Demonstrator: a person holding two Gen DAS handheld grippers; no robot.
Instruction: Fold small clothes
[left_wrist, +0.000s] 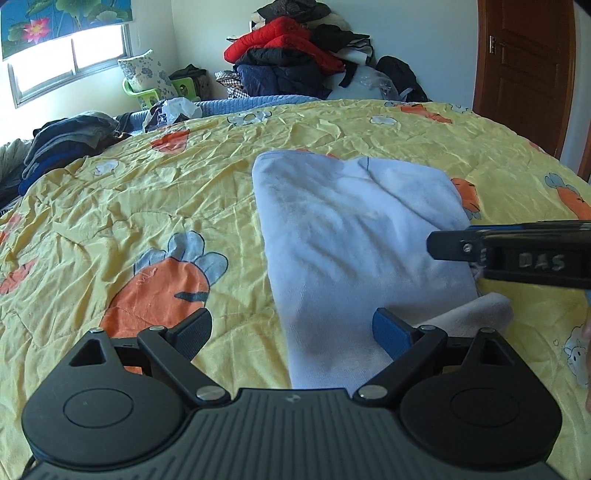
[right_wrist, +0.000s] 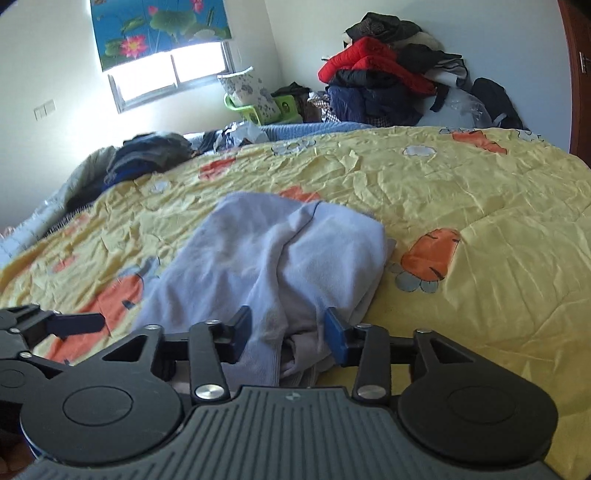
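Observation:
A small pale blue garment (left_wrist: 351, 236) lies partly folded on the yellow carrot-print quilt (left_wrist: 147, 192). My left gripper (left_wrist: 291, 332) is open, its right finger over the garment's near end and its left finger over the quilt. My right gripper (right_wrist: 288, 330) is open with both fingers astride the garment's (right_wrist: 273, 251) bunched near hem, with no grip on it. The right gripper also shows side-on at the right edge of the left wrist view (left_wrist: 436, 245), at the garment's right border. The left gripper's finger shows at the left of the right wrist view (right_wrist: 74, 323).
A heap of red, black and navy jackets (left_wrist: 291, 55) is piled against the far wall. Dark folded clothes (left_wrist: 70, 140) lie at the bed's far left. A green basket with a floral pillow (left_wrist: 147, 81) stands under the window. A brown door (left_wrist: 524, 62) is at right.

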